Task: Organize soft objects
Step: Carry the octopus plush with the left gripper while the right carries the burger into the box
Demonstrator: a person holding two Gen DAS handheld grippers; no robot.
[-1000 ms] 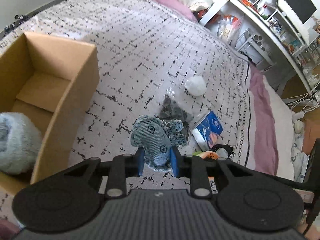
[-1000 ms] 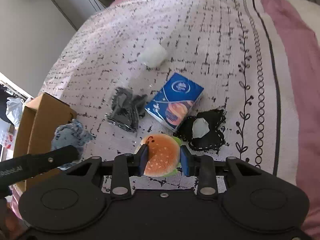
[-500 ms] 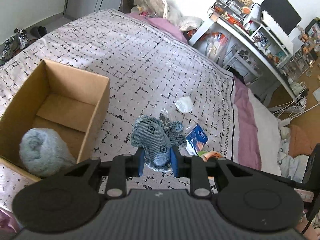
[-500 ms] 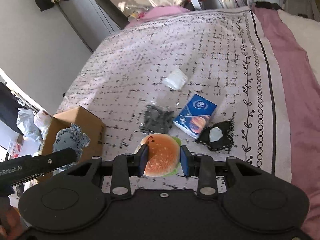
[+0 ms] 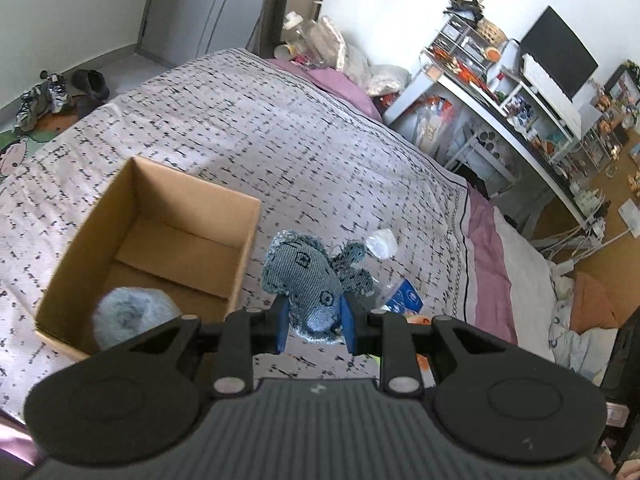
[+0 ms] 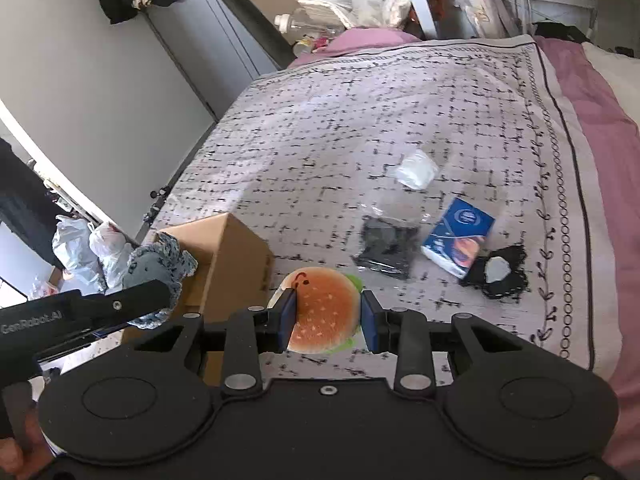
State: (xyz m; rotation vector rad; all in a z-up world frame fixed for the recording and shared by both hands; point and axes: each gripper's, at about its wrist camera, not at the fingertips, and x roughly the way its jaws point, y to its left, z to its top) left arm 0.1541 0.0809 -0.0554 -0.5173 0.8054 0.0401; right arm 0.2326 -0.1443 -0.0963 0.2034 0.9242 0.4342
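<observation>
Denim toy [image 5: 308, 280] clamped in left tool [image 5: 314, 326], burger [image 6: 324, 312] in right tool [image 6: 326, 320]; either may catch the box [image 5: 244, 248] rim and land on the bed.

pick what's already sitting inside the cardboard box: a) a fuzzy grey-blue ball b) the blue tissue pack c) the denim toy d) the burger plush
a: the left wrist view shows a fuzzy grey-blue ball on the floor of the cardboard box, while the denim toy is clamped in the left hand-held gripper, the burger plush in the right hand-held gripper, and the blue tissue pack lies on the bed.
</observation>
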